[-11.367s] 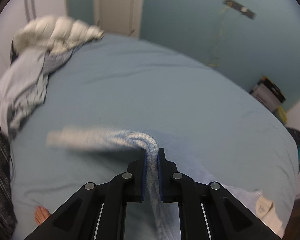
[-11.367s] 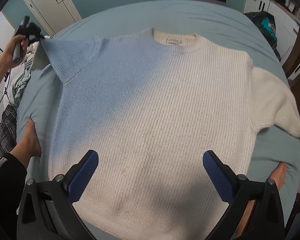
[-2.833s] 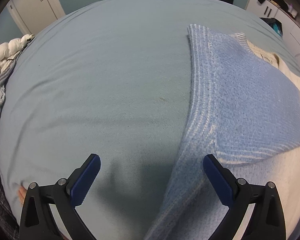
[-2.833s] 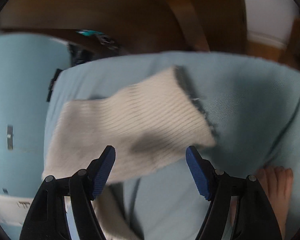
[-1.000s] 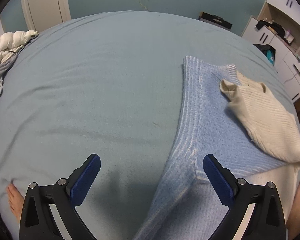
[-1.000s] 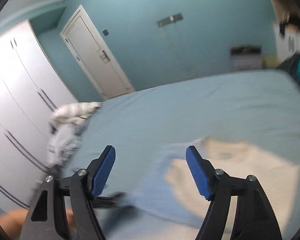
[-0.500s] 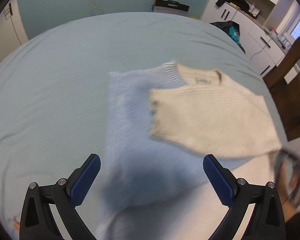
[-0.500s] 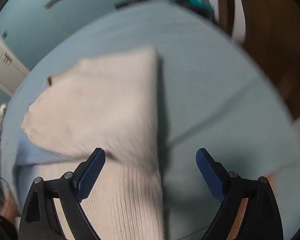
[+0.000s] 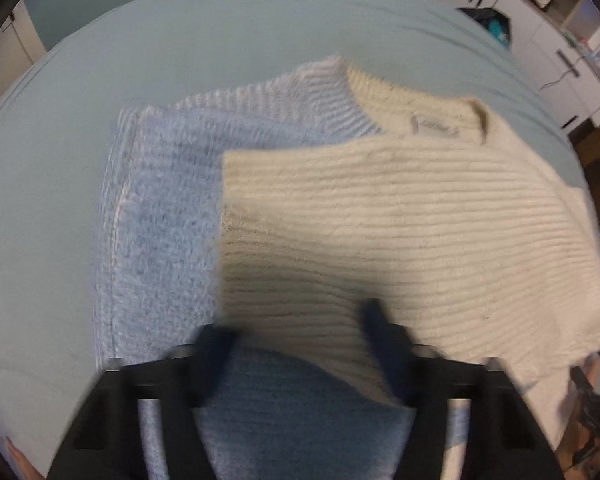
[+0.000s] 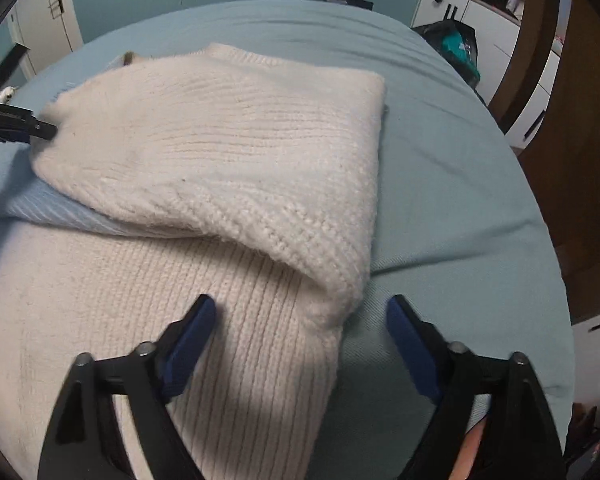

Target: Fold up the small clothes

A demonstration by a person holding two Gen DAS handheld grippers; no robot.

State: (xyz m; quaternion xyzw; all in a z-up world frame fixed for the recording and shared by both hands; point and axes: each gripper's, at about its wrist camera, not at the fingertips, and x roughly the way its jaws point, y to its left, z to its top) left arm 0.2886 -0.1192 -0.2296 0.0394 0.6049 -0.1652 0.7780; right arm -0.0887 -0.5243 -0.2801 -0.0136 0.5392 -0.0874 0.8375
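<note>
A knit sweater, half pale blue [image 9: 160,220] and half cream [image 10: 100,340], lies flat on the bed [image 9: 220,40]. Its cream sleeve [image 9: 380,220] is folded across the chest. My left gripper [image 9: 296,332] hovers over the sleeve's lower edge. It is blurred, its jaws closing with cream and blue knit between them, and no pad visibly presses. The right wrist view shows the left gripper [image 10: 40,130] at the sleeve's cuff end. My right gripper [image 10: 300,312] is open and its jaws are closing. The folded shoulder corner [image 10: 340,300] sits between its fingers, untouched.
The bed's right edge [image 10: 540,240] borders wooden furniture [image 10: 580,160] and white cabinets [image 9: 540,60]. A dark bag with something teal [image 10: 456,48] stands by them. A white door [image 10: 48,20] is at the back left. Bare feet show at the bed's near edge [image 9: 16,456] [image 10: 472,452].
My left gripper slid right from the blue side to over the cream sleeve, and its jaws narrowed. My right gripper tipped down from facing the room to the sweater's right shoulder.
</note>
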